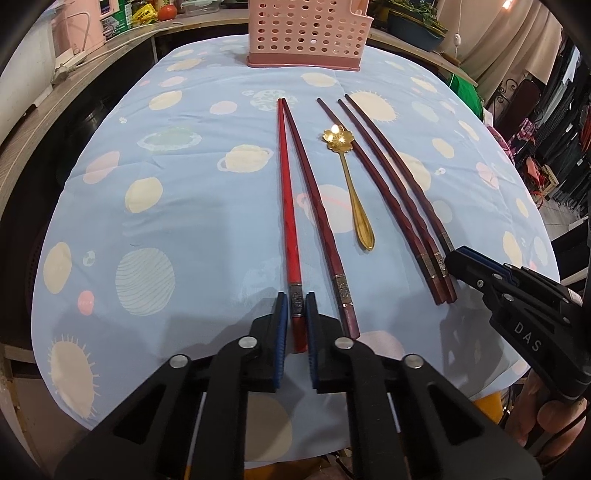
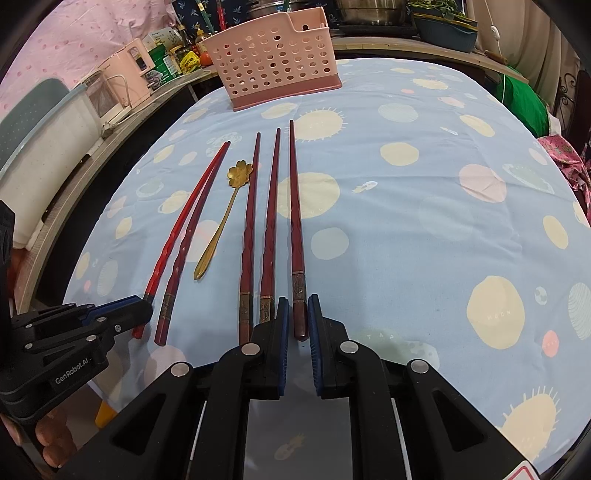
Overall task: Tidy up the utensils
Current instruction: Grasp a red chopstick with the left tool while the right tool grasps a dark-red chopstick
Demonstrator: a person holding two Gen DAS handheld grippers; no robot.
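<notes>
Several chopsticks and a gold flower spoon (image 1: 349,181) (image 2: 221,218) lie in a row on the blue tablecloth. My left gripper (image 1: 297,306) straddles the near end of the bright red chopstick (image 1: 286,206) (image 2: 177,229), jaws nearly closed around it as it rests on the cloth. My right gripper (image 2: 297,306) likewise straddles the near end of the rightmost dark red chopstick (image 2: 295,221) (image 1: 395,162). A pink perforated utensil basket (image 1: 306,33) (image 2: 277,55) stands at the table's far edge.
A dark chopstick (image 1: 314,206) lies beside the red one; two more dark ones (image 2: 258,221) lie left of my right gripper. Kitchen items and a counter (image 2: 122,88) stand beyond the table's left edge. A green object (image 2: 521,96) lies far right.
</notes>
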